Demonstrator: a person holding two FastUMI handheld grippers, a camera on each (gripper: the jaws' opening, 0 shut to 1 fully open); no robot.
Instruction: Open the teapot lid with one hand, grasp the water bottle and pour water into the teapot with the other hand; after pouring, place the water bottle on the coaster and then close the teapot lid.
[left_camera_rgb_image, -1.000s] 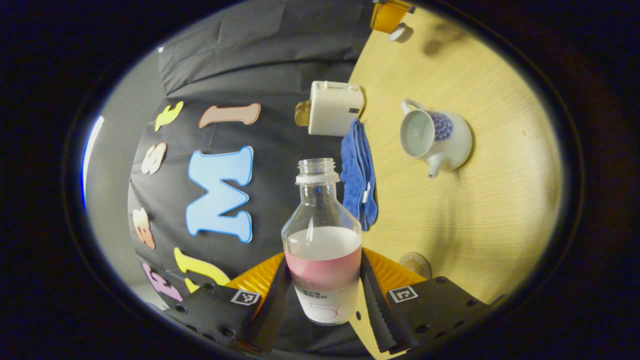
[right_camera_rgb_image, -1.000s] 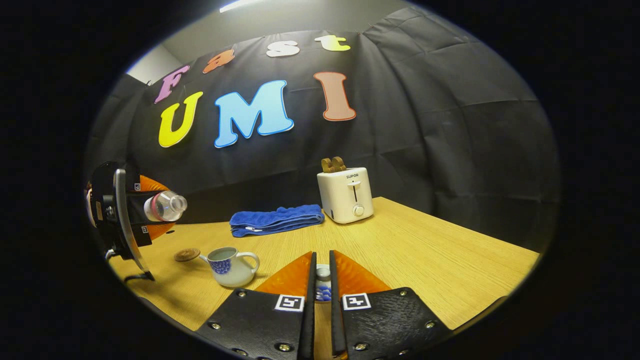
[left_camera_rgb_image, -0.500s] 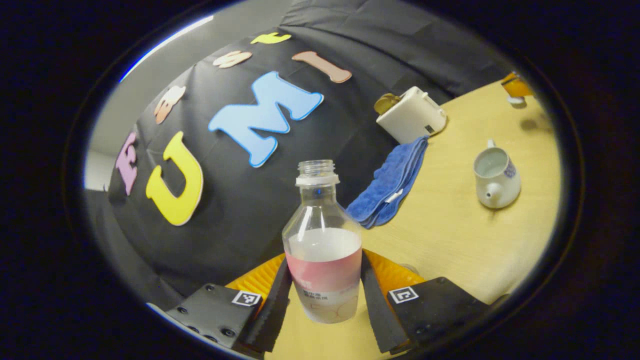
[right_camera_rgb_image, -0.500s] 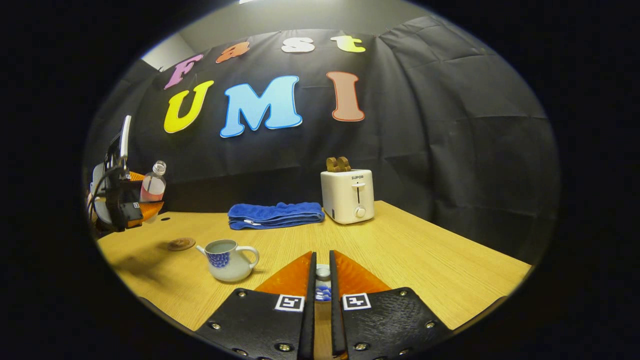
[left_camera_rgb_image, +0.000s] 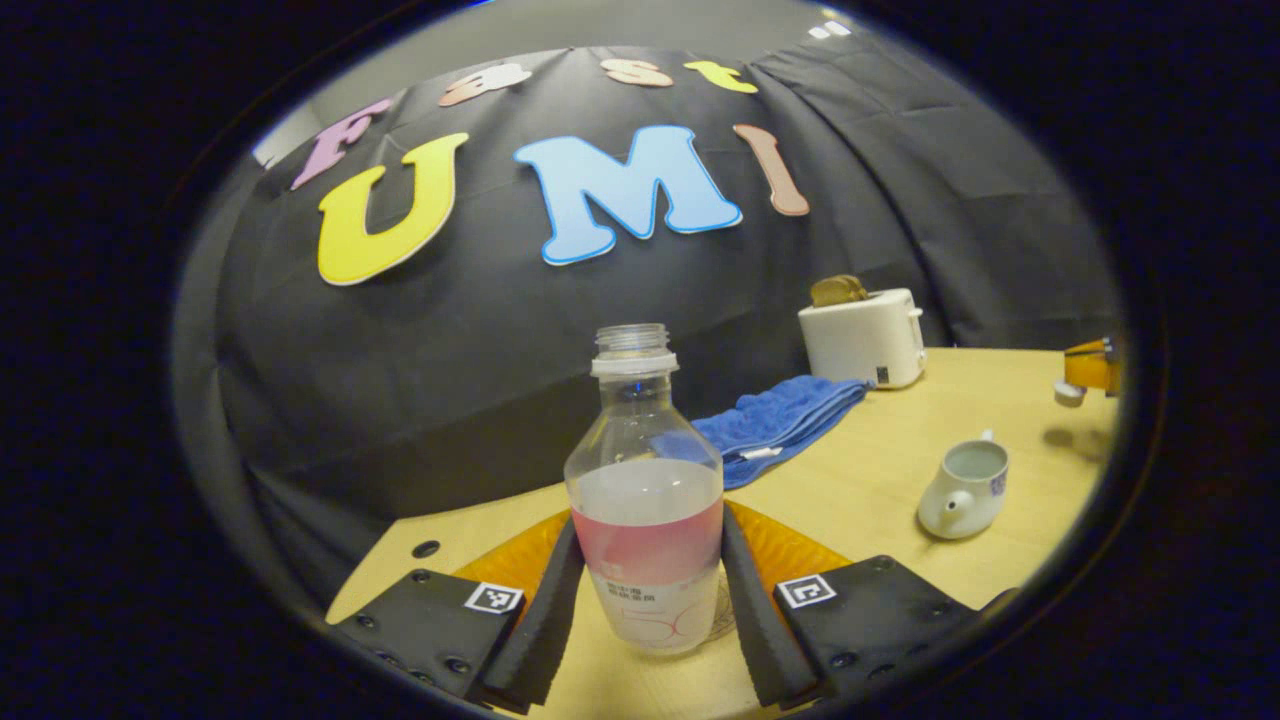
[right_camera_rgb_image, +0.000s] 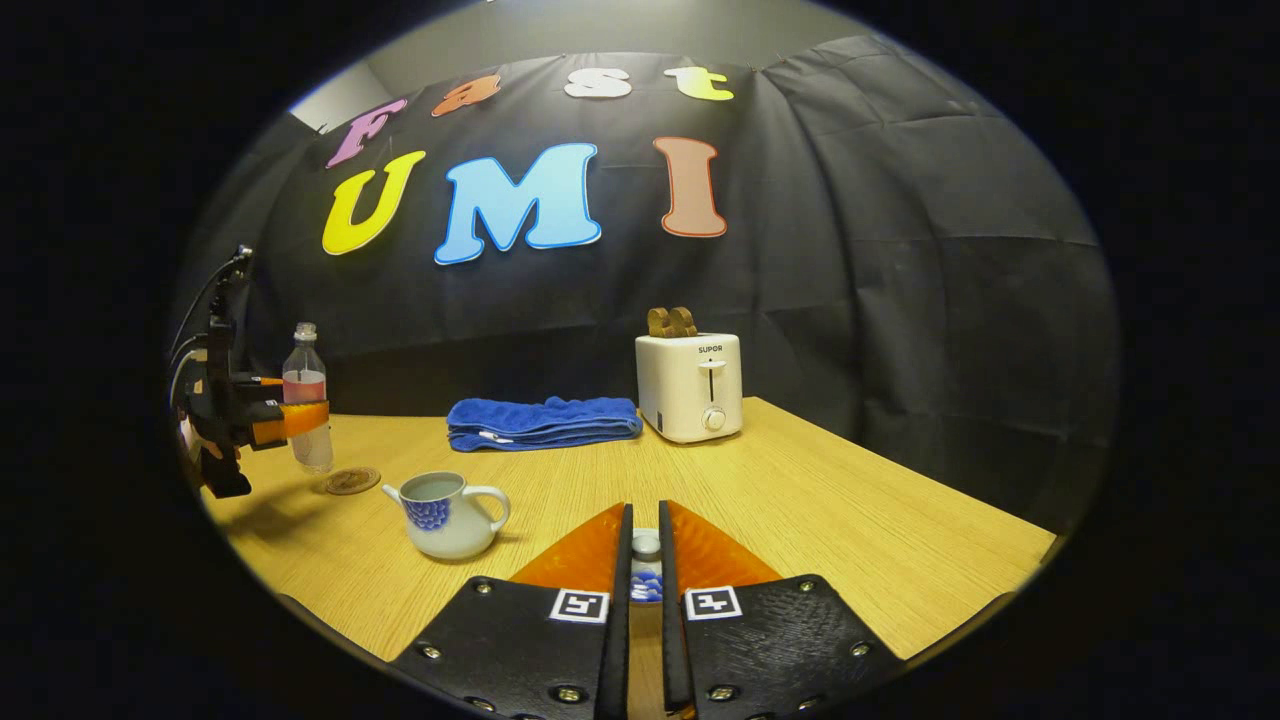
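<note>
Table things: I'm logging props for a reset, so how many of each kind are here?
Water bottle: 1
Teapot: 1
Teapot lid: 1
Coaster: 1
Blue towel: 1
Toaster: 1
Total: 6

Colours on the wood-grain table

Held upright between the left gripper's fingers, the clear water bottle (left_camera_rgb_image: 645, 490) wears a pink band over white. Ahead: white teapot (right_camera_rgb_image: 445, 515) with a blue floral patch, folded bright-blue towel (right_camera_rgb_image: 543, 423), cream-white toaster (right_camera_rgb_image: 692, 386), brown coaster (right_camera_rgb_image: 351, 481), pale yellow table (right_camera_rgb_image: 800, 500).
</note>
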